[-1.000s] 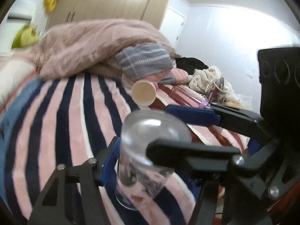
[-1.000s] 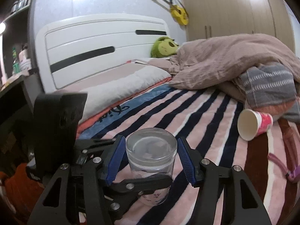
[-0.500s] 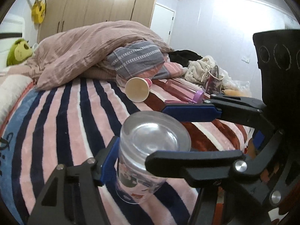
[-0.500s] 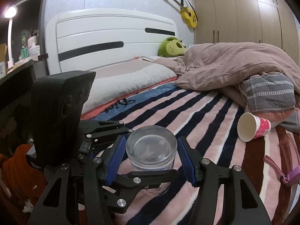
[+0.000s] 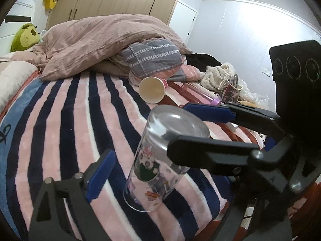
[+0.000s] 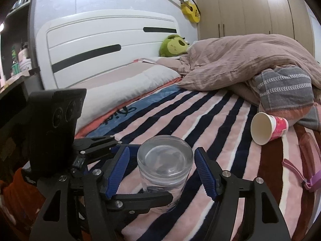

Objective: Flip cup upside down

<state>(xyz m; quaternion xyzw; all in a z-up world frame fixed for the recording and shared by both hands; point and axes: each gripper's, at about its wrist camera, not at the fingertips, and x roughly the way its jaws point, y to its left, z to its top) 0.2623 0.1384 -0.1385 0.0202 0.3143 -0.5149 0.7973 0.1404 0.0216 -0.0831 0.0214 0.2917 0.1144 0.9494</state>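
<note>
Glass cup (image 6: pixel 165 165) stands base-up on the striped bed (image 6: pixel 230 120) between our spread right tongs (image 6: pixel 162 172) and left tongs (image 5: pixel 160 142) (both apart, likely letting go since it looks flipped).

Inverted glass cup (image 6: pixel 165 164) between spread right gripper (image 6: pixel 162 170) fingers.

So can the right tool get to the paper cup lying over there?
Probably yes. The right tool is open around the glass, not holding it, and only bare striped blanket lies between it and the paper cup.
</note>
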